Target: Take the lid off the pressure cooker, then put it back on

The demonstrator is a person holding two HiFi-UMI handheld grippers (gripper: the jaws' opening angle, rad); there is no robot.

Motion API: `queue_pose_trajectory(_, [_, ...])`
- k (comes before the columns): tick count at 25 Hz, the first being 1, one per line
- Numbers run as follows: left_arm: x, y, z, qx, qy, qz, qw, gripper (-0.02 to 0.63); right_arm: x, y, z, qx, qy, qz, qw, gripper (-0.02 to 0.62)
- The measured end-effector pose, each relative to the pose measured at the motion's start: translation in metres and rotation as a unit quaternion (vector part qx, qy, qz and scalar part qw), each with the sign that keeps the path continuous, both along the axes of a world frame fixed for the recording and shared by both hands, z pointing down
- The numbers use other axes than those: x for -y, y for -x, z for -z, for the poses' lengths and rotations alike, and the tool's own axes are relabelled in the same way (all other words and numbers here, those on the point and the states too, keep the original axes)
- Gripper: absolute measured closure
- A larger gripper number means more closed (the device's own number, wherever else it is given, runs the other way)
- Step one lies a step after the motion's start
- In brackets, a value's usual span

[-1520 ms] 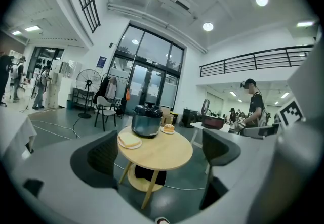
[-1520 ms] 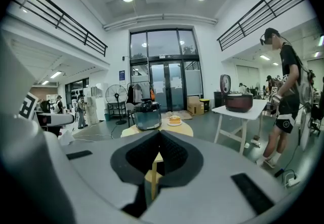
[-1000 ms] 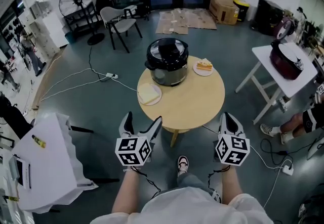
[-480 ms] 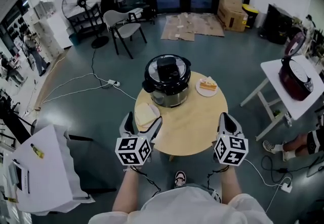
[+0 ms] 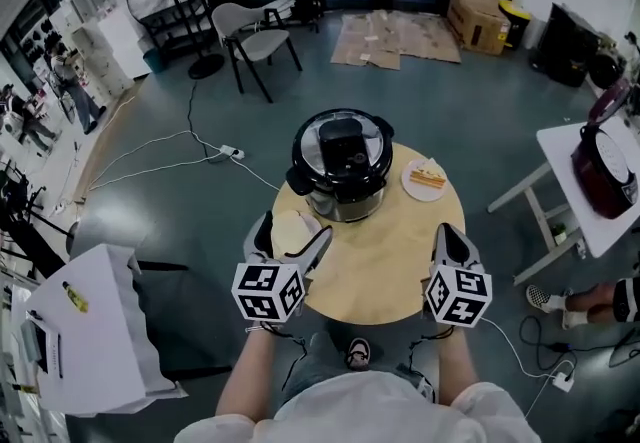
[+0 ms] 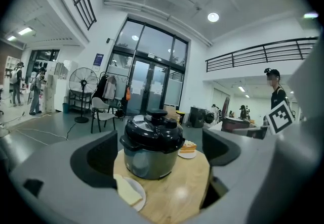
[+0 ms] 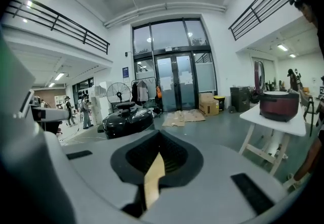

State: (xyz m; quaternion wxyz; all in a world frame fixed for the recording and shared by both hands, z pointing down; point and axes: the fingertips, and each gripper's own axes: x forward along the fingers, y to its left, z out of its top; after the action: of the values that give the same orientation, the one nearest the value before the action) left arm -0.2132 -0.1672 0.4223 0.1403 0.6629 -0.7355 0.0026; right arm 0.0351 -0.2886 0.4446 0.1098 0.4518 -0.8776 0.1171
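The pressure cooker (image 5: pixel 340 176) stands at the far side of a round wooden table (image 5: pixel 385 261), its black lid (image 5: pixel 342 144) seated on the steel pot. In the left gripper view the cooker (image 6: pixel 151 149) appears straight ahead between the jaws, an arm's reach away. My left gripper (image 5: pixel 290 231) hovers over the table's near left edge, open and empty. My right gripper (image 5: pixel 452 231) hangs over the near right edge, shut on nothing; its view shows only a thin slit between the jaws, and the cooker (image 7: pixel 129 119) lies off to the left.
A plate with a flat pale slice (image 5: pixel 293 229) lies just under the left gripper. A cake slice on a plate (image 5: pixel 427 176) sits right of the cooker. A white table with a dark red cooker (image 5: pixel 605 166) stands at the right, another white table (image 5: pixel 90 331) at the lower left, a chair (image 5: pixel 262 41) beyond.
The person has stepped closer: the table and cooker have slid toward me, and both grippers now hang over the table's near edge. Their jaws have not changed.
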Motion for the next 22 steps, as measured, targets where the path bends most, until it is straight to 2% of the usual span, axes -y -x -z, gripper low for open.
queue_pose_trajectory(6, [0.032, 0.030, 0.003, -0.003, -0.005, -0.023, 0.9997, 0.091, 0.017, 0.025, 0.004, -0.006, -0.001, -0.017, 1.000, 0.594])
queue_pose_trajectory(13, [0.066, 0.048, -0.001, -0.011, -0.002, -0.064, 0.9979, 0.091, 0.032, 0.032, 0.009, -0.008, -0.009, -0.050, 0.999, 0.594])
queue_pose_trajectory(22, [0.095, 0.044, 0.002, 0.001, 0.021, -0.145, 0.9892, 0.091, 0.037, 0.036, 0.001, -0.006, 0.006, -0.080, 0.997, 0.594])
